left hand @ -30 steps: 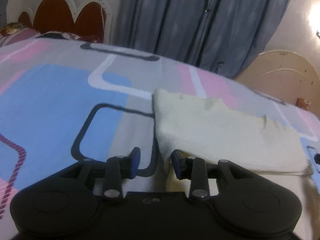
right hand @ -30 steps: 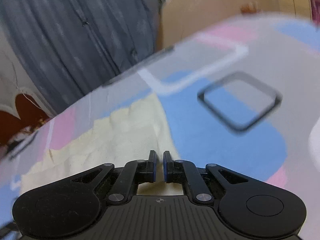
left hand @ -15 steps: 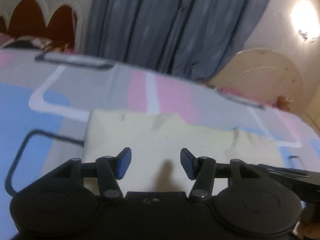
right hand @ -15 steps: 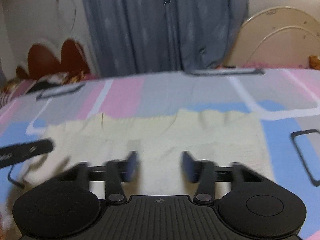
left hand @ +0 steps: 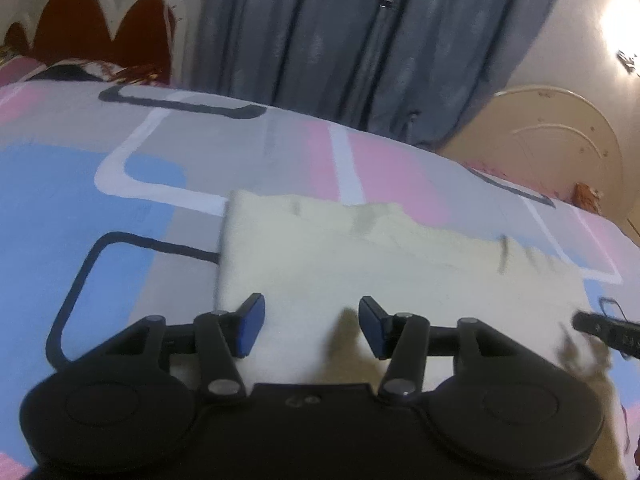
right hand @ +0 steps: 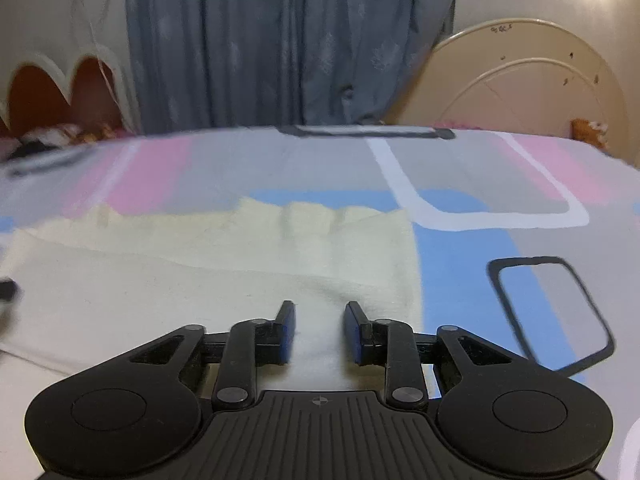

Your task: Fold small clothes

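On the bed, a cream garment (left hand: 360,264) lies flat on the patterned bedsheet (left hand: 80,208), folded over so an upper layer sits on a lower one, with a wavy far edge against the pink and blue patches. Left claw (left hand: 311,326) hovers over the garment's near-left part, jaws spread wide, nothing between the blue pads (left hand: 250,328); the left pad sits just inside the cloth's left edge, the right pad over plain cloth, casting a shadow on it. Cannot tell whether the tips touch the fabric. Right claw (right hand: 319,330) is over the garment's near-right part, jaws apart at a moderate gap, narrower than the left, empty; cloth shows between and ahead of the fingers (right hand: 286,330). The garment's right edge runs just right of that claw, with blue sheet and a black-outlined square beyond it. In the left view a dark bit of the right claw pokes in at the far right edge, blurred, near the cloth's right corner. Behind the bed: grey-blue curtain (right hand: 288,40), cream round-topped board (right hand: 532,84) at right, red-brown scalloped headboard (left hand: 92,28) at left.
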### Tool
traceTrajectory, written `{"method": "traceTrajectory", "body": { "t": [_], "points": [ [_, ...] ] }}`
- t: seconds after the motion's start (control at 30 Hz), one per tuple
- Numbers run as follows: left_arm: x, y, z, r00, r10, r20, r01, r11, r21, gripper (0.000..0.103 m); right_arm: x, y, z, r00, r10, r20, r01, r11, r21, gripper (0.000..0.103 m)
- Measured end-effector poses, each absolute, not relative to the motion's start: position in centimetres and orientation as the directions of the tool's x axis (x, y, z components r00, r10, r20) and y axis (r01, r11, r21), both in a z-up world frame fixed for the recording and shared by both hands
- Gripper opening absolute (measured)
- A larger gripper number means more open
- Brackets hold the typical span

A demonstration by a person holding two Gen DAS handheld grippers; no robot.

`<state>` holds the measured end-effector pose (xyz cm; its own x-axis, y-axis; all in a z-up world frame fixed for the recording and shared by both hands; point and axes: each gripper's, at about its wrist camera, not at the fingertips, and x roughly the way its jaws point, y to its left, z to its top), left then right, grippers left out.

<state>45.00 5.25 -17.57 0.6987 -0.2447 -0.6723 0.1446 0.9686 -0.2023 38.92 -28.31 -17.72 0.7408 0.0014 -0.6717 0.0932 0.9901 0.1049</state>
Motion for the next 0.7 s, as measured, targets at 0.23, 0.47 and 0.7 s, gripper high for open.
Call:
{"method": "traceTrajectory", "body": {
  "t": [0.23,0.47,0.7],
  "points": [
    [43.3,2.7,-17.7,0.675,-0.247,-0.695,0.197,0.968,-0.153,0.059,38.3,-25.3,-16.8,0.741,0.073,-0.667,0.024,0.991,0.135,0.028],
    [43.3,1.7,-18.6,0.669,-0.194,-0.718,0.2,0.977,-0.078,0.059,38.7,-25.8,-18.8,0.703,0.009,-0.711,0.065,0.995,0.077,0.028],
    [42.8,1.4,-18.6,0.676,-0.183,-0.714,0.206,0.977,-0.055,0.059,37.6,-29.1,-18.8,0.693,-0.054,-0.719,0.14,0.988,0.06,0.028]
  ]
}}
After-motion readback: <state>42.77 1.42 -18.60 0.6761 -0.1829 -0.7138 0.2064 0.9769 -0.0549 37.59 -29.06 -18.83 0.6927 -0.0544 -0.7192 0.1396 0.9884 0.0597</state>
